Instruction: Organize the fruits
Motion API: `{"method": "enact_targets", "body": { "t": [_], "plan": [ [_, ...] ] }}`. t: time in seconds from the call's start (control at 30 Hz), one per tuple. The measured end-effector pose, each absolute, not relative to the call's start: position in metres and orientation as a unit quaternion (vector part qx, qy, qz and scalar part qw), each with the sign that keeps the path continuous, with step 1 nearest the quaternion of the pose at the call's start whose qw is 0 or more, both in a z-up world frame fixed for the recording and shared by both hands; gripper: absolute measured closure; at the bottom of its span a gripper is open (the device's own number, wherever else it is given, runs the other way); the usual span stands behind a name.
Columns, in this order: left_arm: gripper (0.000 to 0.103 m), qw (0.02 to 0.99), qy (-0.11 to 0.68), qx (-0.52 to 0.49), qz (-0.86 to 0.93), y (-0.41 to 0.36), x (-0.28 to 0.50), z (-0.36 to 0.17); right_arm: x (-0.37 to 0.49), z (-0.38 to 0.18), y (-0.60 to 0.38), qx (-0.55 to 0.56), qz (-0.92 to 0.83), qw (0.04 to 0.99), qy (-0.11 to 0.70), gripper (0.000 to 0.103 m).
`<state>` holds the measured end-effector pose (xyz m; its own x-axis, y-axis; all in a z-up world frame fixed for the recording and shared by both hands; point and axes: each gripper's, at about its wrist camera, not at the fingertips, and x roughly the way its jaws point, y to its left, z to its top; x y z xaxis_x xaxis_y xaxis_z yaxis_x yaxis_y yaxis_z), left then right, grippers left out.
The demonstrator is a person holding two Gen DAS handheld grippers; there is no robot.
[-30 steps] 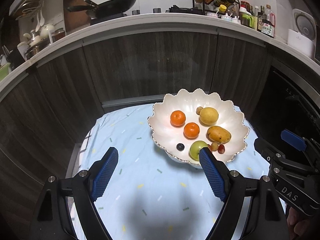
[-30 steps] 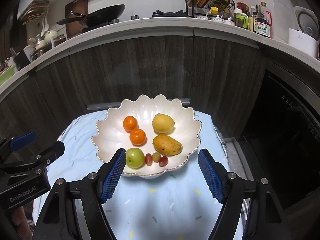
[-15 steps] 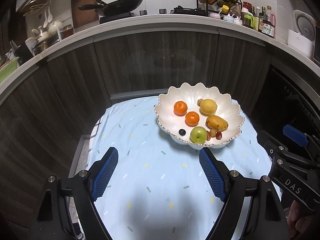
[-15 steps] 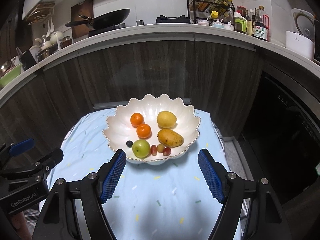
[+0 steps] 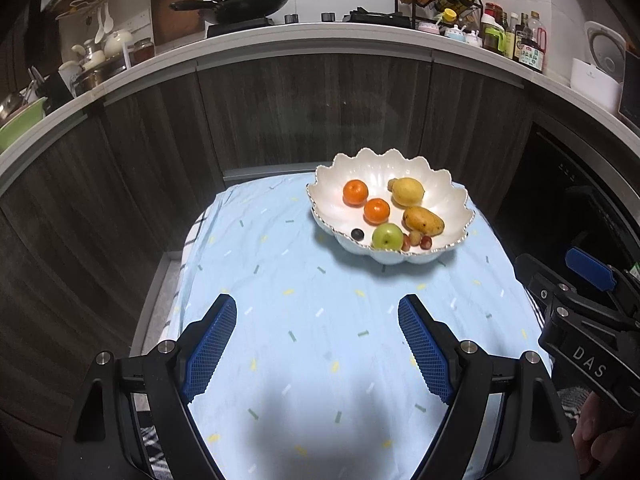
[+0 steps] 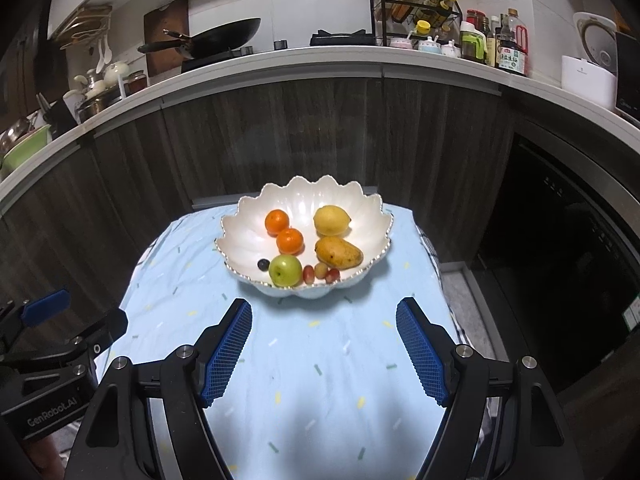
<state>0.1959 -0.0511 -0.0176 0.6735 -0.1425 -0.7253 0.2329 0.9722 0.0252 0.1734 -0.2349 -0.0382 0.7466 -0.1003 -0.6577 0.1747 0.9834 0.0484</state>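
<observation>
A white scalloped bowl (image 5: 452,194) (image 6: 244,236) stands at the far end of the small table. In it lie two oranges (image 5: 355,192) (image 6: 290,240), a lemon (image 5: 407,191) (image 6: 332,221), a mango (image 5: 423,220) (image 6: 339,252), a green apple (image 5: 387,236) (image 6: 285,270), several grapes (image 6: 320,273) and a dark berry (image 5: 357,233). My left gripper (image 5: 318,346) is open and empty, above the cloth, well short of the bowl. My right gripper (image 6: 324,348) is open and empty too, just short of the bowl.
A light blue patterned cloth (image 5: 320,320) covers the table. Dark wood cabinet fronts (image 6: 320,132) rise behind it, under a counter with a wok (image 6: 216,38) and a bottle rack (image 6: 416,8). A dark appliance front (image 6: 568,248) stands at right.
Both grippers have drawn back and up from the bowl, which now looks smaller and farther. Both stay open and empty. The fruit has not moved.
</observation>
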Motion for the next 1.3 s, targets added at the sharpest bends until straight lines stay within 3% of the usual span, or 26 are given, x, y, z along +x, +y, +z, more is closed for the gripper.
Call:
{"method": "enact_targets", "body": {
  "t": [1.3],
  "plan": [
    [0.020,0.917,0.388,0.052,-0.080,-0.040,0.135,-0.025,0.113,-0.044,-0.235,0.051,-0.075,0.934,0.346,0.028]
  ]
}}
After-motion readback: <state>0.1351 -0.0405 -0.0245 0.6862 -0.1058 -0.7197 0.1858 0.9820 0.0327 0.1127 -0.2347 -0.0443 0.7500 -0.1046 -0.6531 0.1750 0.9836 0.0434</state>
